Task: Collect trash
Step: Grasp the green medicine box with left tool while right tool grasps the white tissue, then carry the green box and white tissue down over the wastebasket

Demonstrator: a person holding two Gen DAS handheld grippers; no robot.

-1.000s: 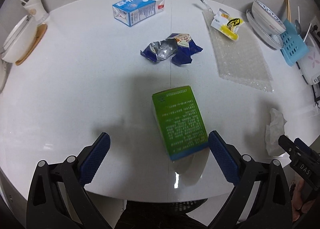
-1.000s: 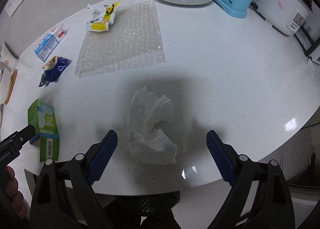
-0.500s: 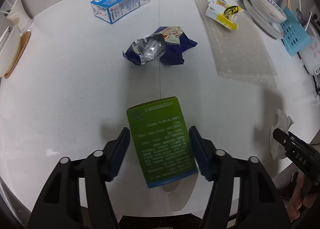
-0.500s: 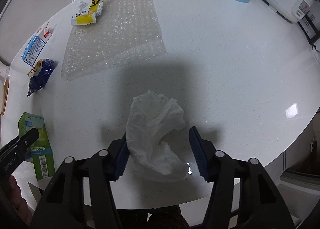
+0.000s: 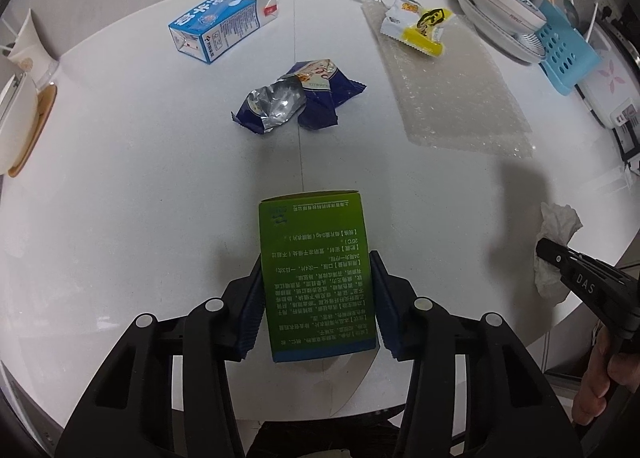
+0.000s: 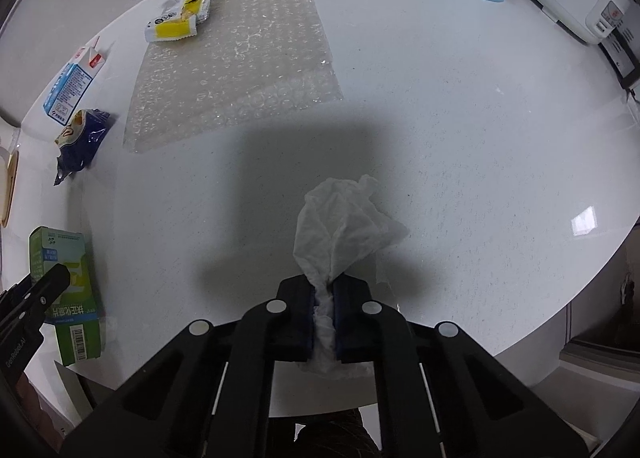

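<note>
Left gripper (image 5: pixel 316 302): its blue pads (image 5: pixel 249 310) sit against both long sides of the green box (image 5: pixel 316 278), and the jaws are closing on it. The box lies flat near the near edge of the table (image 5: pixel 160 186), printed side up.
Right gripper (image 6: pixel 324 314): its jaws are pressed together on the crumpled white tissue (image 6: pixel 344 226). The pinched part is squeezed thin between the pads, and the loose part fans out beyond the tips towards the far side. The tissue is at the near edge of the table, to the right of the green box and well apart from it.
Blue snack wrapper (image 5: pixel 296 98): torn open, silver lining showing, in the middle of the table, beyond the green box.
Milk carton (image 5: pixel 222 28): blue and white, lying on its side at the far left.
Bubble wrap (image 5: pixel 452 90): a clear sheet lying flat on the far right part of the table.
Yellow wrapper (image 5: pixel 418 24): white and yellow, resting on the far end of the bubble wrap.
Dishes (image 5: pixel 504 14): a bowl on a plate at the far right edge, just beside a light blue basket (image 5: pixel 564 58).
Person: a hand (image 5: pixel 604 374) holds the handle of the right gripper at the near right.
</note>
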